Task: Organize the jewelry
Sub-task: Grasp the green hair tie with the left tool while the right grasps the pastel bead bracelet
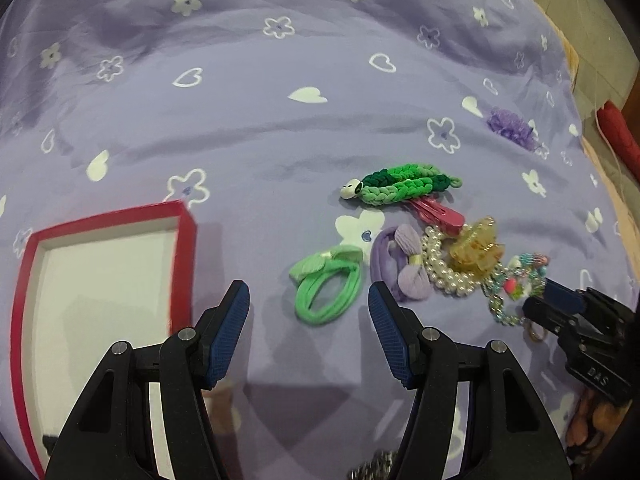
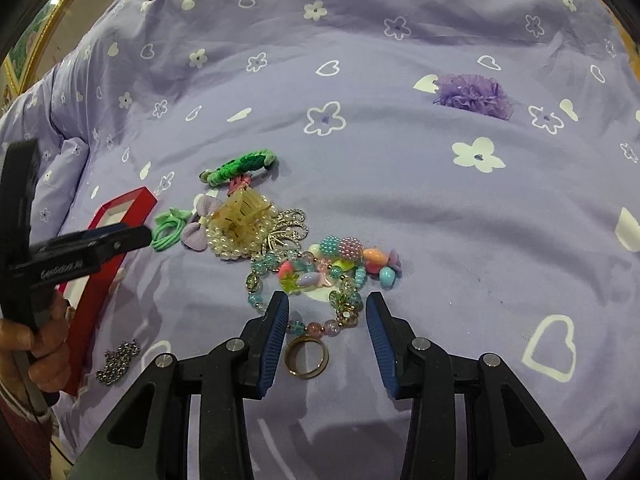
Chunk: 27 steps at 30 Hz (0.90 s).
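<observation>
Hovering over the pile, the right gripper (image 2: 327, 308) has its jaws parted with nothing between the pads, the bead bracelet (image 2: 320, 276) lying just ahead of the fingertips and a gold ring (image 2: 307, 358) on the cloth between the two fingers, touched by neither. The left gripper (image 1: 309, 300) is open too and holds nothing; it hangs above bare cloth, with the green hair tie (image 1: 326, 286) just beyond its tips and the red box (image 1: 108, 280) off to its left.

To my eye this is the reach before a pick: nothing is in the box yet, its white inside showing bare. The next move seems to call for the right jaws to come down and close on one piece, the ring or a strand of the bracelet, without dragging its neighbours, since the pearls (image 2: 236, 242), yellow hair claw (image 2: 244, 210) and silver brooch (image 2: 290, 228) lie tangled against one another. A green braided clip (image 1: 400, 186) and a purple bow (image 1: 404, 264) sit in the same heap; a purple frilly flower (image 2: 474, 94) lies well apart, and a small silver chain (image 2: 118, 362) rests beside the box.

All of it lies on a lilac bedsheet (image 2: 420, 200) printed with white hearts and flowers, soft and creased; a gilt frame edge shows far left
</observation>
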Each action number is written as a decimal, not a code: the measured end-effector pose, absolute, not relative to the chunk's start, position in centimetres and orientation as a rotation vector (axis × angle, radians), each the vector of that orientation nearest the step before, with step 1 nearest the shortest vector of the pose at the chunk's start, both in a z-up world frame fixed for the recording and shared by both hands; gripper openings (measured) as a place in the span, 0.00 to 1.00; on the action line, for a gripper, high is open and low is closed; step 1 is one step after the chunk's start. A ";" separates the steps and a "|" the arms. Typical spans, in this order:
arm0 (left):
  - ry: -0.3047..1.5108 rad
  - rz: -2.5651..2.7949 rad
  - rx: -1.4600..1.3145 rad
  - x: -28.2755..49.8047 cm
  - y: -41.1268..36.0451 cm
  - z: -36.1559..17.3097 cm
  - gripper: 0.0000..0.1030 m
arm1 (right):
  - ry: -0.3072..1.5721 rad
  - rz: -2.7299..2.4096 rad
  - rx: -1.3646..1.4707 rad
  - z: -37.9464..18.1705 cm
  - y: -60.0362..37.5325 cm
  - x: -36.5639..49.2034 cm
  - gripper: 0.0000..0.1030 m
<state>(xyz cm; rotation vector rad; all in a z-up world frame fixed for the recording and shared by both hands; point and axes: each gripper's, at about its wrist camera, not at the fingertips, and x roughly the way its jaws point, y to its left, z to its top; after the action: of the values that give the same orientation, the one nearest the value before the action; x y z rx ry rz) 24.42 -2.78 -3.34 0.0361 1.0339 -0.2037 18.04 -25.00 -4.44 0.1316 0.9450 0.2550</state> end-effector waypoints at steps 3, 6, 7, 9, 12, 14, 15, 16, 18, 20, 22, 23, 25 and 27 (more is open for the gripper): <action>1.068 -0.201 0.053 25.2 -3.5 -4.6 0.59 | 0.944 0.243 0.115 -4.7 -24.9 18.2 0.24; 1.067 -0.205 0.075 25.3 -3.9 -5.4 0.52 | 0.941 0.241 0.112 -4.9 -25.1 18.3 0.16; 1.062 -0.213 0.080 25.2 -4.1 -5.3 0.41 | 0.938 0.243 0.108 -4.9 -25.1 18.3 0.14; 1.060 -0.245 0.086 25.0 -4.6 -5.1 0.22 | 0.929 0.237 0.101 -4.8 -25.2 18.2 0.12; 1.060 -0.277 0.092 24.6 -5.3 -4.8 0.05 | 0.921 0.246 0.116 -4.5 -25.2 18.1 0.11; 1.051 -0.290 0.091 24.1 -5.4 -4.7 0.04 | 0.912 0.251 0.126 -4.2 -25.2 17.8 0.11; 1.045 -0.302 0.081 23.8 -5.5 -4.6 0.04 | 0.905 0.256 0.132 -3.9 -25.2 17.6 0.10; 1.042 -0.307 0.073 23.4 -5.5 -4.5 0.04 | 0.899 0.259 0.139 -3.7 -25.2 17.4 0.10; 1.034 -0.321 0.053 22.6 -5.4 -4.3 0.04 | 0.890 0.265 0.147 -3.2 -25.2 17.0 0.10; 1.025 -0.330 0.033 21.9 -5.2 -3.9 0.04 | 0.876 0.271 0.152 -2.5 -25.3 16.6 0.10; 1.019 -0.342 0.004 21.2 -4.7 -3.5 0.04 | 0.863 0.275 0.161 -1.8 -25.5 16.2 0.10; 1.016 -0.346 -0.010 21.0 -4.5 -3.3 0.04 | 0.856 0.276 0.168 -1.4 -25.6 16.0 0.09; 1.007 -0.354 -0.040 20.4 -3.9 -2.8 0.04 | 0.842 0.278 0.180 -0.8 -25.9 15.7 0.09; 0.996 -0.360 -0.068 19.7 -3.1 -2.3 0.04 | 0.834 0.279 0.181 -0.5 -26.0 15.4 0.09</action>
<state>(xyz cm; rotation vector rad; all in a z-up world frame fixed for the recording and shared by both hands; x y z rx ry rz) 19.75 -3.14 -2.31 -0.0685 0.9957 -0.3602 15.39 -25.98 -0.51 0.1814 0.8337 0.2793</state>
